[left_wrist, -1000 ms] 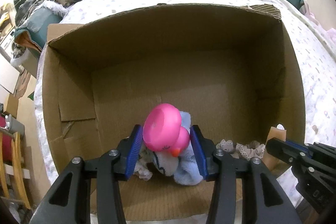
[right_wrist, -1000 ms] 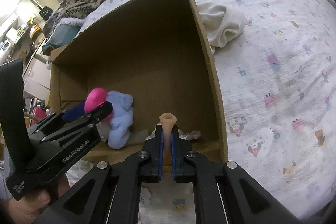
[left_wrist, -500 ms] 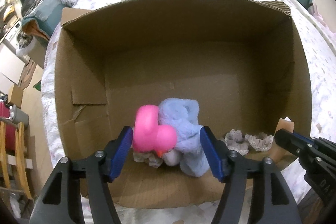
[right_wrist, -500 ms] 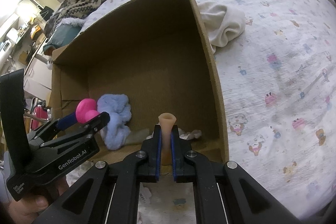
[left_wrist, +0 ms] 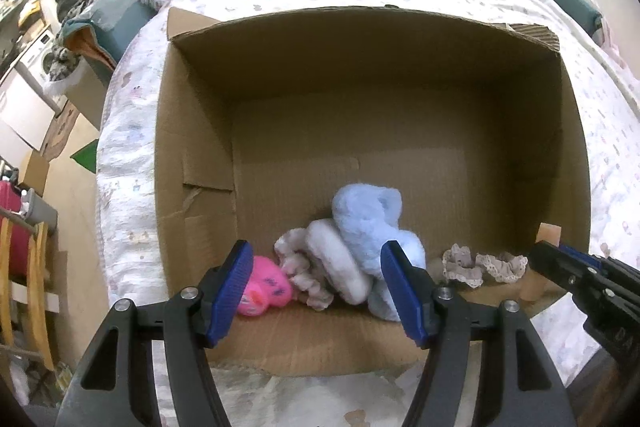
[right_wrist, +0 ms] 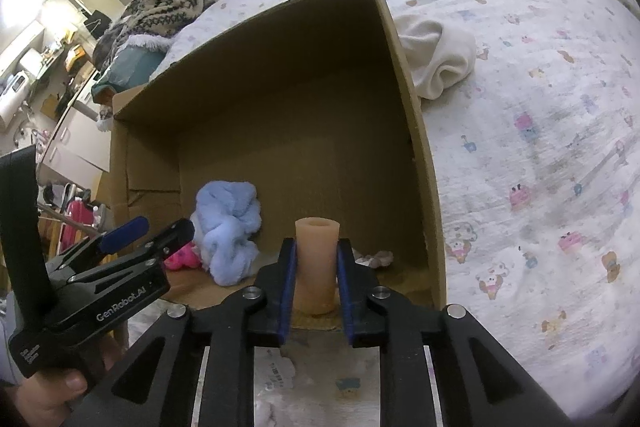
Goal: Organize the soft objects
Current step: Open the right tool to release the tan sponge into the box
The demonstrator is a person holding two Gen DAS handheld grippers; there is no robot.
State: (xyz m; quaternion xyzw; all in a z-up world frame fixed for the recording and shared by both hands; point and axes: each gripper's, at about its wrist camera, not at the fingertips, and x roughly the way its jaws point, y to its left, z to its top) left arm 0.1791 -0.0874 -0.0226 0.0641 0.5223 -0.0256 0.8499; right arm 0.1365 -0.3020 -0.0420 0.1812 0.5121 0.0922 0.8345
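Readable writing: "GenRobot.AI" in white on the black body of the left gripper (right_wrist: 150, 241), lower left of the right wrist view. A hand (right_wrist: 40, 397) holds its handle at the bottom-left corner.

Change from 1 s ago: the left gripper (left_wrist: 316, 291) then held the pink toy (left_wrist: 262, 291) between its pads; its jaws have just been opening and now stand wide with nothing between them. The pink toy now lies on the floor of the cardboard box (left_wrist: 192, 155), lower left of the left wrist view, just beside the blue plush (left_wrist: 372, 223) and a pale ruffled cloth (left_wrist: 298, 269). A lace scrunchie (left_wrist: 482, 265) lies at lower right of the box floor.

The right gripper (right_wrist: 316, 269) has also just been opening: the 2 blue pads sit narrow, flanking the tan tube (right_wrist: 317, 263), which is upright and no longer squashed flat. The left pad looks in contact; I cannot tell whether the right pad still presses.

Edges and room: the tan tube stands at the box's near edge, close to the right wall (right_wrist: 412, 131). The rear two-thirds of the box floor is bare cardboard. A cream cloth (right_wrist: 438, 61) lies outside the right wall on the printed bedsheet (right_wrist: 540, 147).
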